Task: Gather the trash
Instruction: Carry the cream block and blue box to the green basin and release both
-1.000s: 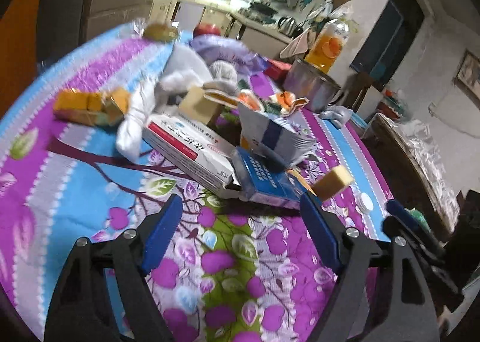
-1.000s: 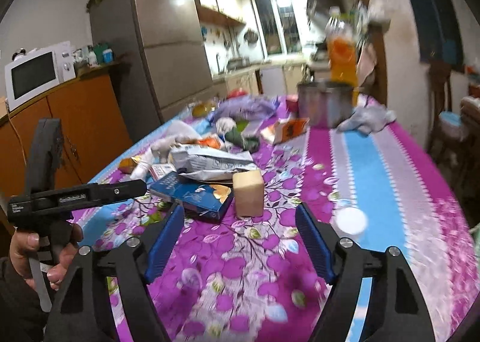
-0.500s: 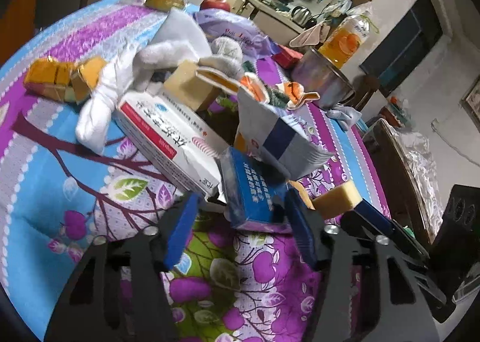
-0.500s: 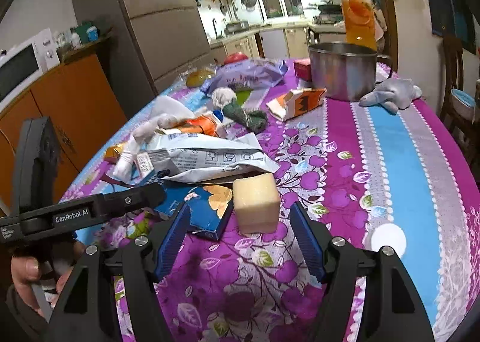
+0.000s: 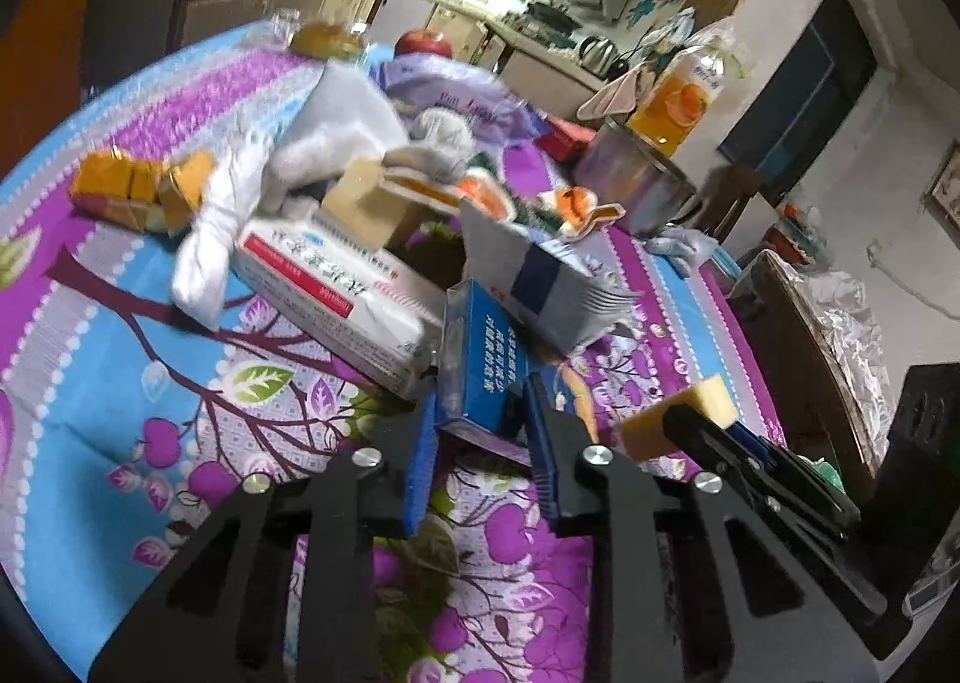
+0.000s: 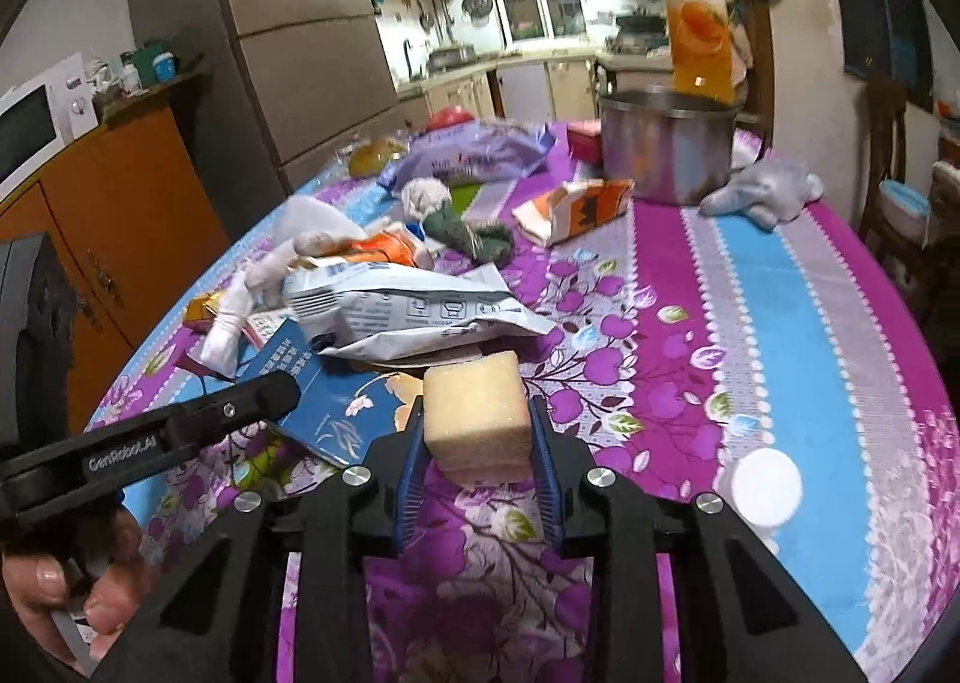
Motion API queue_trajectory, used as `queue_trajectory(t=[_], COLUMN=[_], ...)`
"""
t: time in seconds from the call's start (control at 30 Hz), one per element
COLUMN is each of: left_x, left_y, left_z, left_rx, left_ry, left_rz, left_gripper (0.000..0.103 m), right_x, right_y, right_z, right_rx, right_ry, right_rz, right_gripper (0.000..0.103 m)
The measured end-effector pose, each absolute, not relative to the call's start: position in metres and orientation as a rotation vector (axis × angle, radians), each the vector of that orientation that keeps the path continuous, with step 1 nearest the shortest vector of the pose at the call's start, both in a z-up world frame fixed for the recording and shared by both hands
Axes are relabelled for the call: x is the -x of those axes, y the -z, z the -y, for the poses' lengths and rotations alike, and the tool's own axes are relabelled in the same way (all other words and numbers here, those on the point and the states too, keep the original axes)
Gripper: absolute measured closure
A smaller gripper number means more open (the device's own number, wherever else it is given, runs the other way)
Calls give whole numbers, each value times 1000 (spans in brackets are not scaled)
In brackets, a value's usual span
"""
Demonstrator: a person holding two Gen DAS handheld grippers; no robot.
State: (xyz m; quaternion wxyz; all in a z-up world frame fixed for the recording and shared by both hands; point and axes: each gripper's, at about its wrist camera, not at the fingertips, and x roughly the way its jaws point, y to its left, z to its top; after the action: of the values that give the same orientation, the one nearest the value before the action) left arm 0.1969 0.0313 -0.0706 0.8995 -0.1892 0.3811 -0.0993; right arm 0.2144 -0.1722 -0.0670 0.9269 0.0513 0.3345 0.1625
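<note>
Trash lies heaped on a table with a purple flowered cloth (image 5: 150, 359). My left gripper (image 5: 480, 398) is closing, and its blue pads press the sides of a blue box (image 5: 486, 347) that stands tilted on its edge. My right gripper (image 6: 477, 413) is closing too, with both pads against a yellow sponge block (image 6: 474, 395). In the left wrist view the sponge block (image 5: 678, 413) shows at the right, between the right gripper's fingers (image 5: 720, 437). The right wrist view has the blue box (image 6: 336, 413) just left of the sponge, with a left finger (image 6: 240, 410) across it.
Behind the blue box lie a white and red box (image 5: 336, 287), a grey-white bag (image 5: 540, 275) and a white cloth (image 5: 228, 215). Further back are an orange carton (image 6: 576, 209), a steel pot (image 6: 666, 149), an orange drink bottle (image 6: 699, 17) and a grey plush toy (image 6: 762, 191). A white round lid (image 6: 762, 488) lies right.
Both grippers moved forward and their jaws narrowed. The left one came around the blue box, which now stands tilted up. The right one came around the yellow sponge block.
</note>
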Motion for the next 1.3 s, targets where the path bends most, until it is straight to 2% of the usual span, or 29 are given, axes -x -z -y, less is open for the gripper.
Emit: queue_trajectory(t=[0.33, 0.87, 1.3], left_x=[-155, -123, -109], left_y=[32, -1, -20], left_z=[-6, 64, 151], left_rx=[226, 108, 27], left_ry=[175, 298, 466], left_rz=[-629, -530, -472], left_gripper=[92, 93, 93], right_x=[-155, -100, -42], right_y=[32, -3, -36], right_z=[184, 241, 336], right_rx=[-42, -50, -56], right_ry=[-245, -118, 110], right_rz=[-500, -408, -369], right_gripper=[71, 72, 72])
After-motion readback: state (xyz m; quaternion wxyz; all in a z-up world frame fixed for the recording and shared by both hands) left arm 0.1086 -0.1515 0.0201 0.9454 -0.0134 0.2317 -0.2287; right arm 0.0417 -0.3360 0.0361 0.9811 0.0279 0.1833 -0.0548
